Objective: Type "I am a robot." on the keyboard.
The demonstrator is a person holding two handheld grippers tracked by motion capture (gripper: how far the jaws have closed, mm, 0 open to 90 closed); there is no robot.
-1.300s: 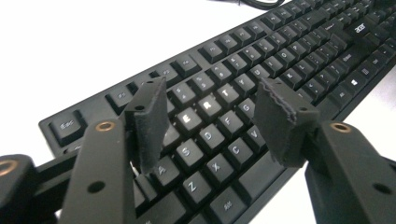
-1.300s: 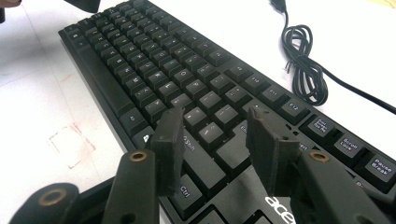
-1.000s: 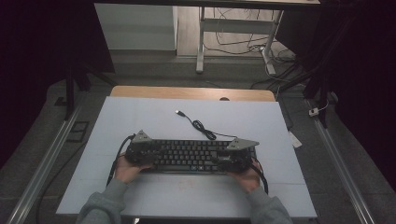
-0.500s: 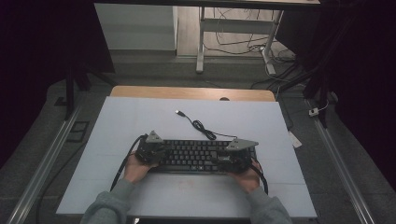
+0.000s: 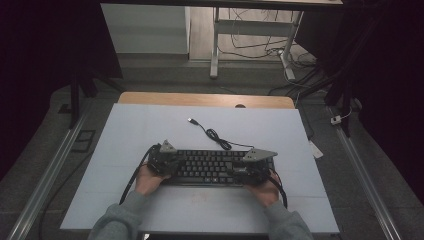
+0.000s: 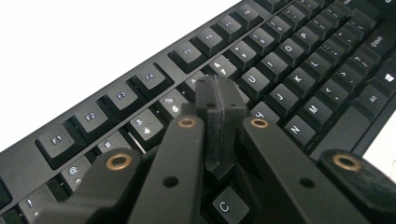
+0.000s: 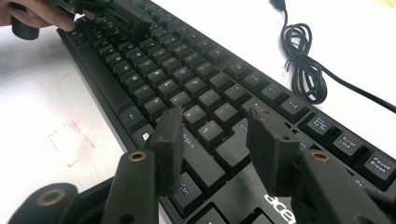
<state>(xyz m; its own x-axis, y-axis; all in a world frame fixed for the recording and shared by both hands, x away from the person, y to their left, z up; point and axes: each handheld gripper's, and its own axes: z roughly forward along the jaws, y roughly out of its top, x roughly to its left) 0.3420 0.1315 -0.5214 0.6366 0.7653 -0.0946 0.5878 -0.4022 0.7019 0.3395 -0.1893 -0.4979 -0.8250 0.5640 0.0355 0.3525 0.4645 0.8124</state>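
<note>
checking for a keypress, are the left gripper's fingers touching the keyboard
Cannot tell. In the left gripper view the left gripper, its fingers shut together, sits over the keyboard number row, but the tips hide any contact or gap.

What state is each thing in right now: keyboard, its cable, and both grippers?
Keyboard: flat on the table, keys up.
Cable: unplugged, loosely coiled, plug lying free on the table.
Left gripper: jaws shut, over the keys.
Right gripper: jaws open, nothing between them, above the keyboard's right end.
</note>
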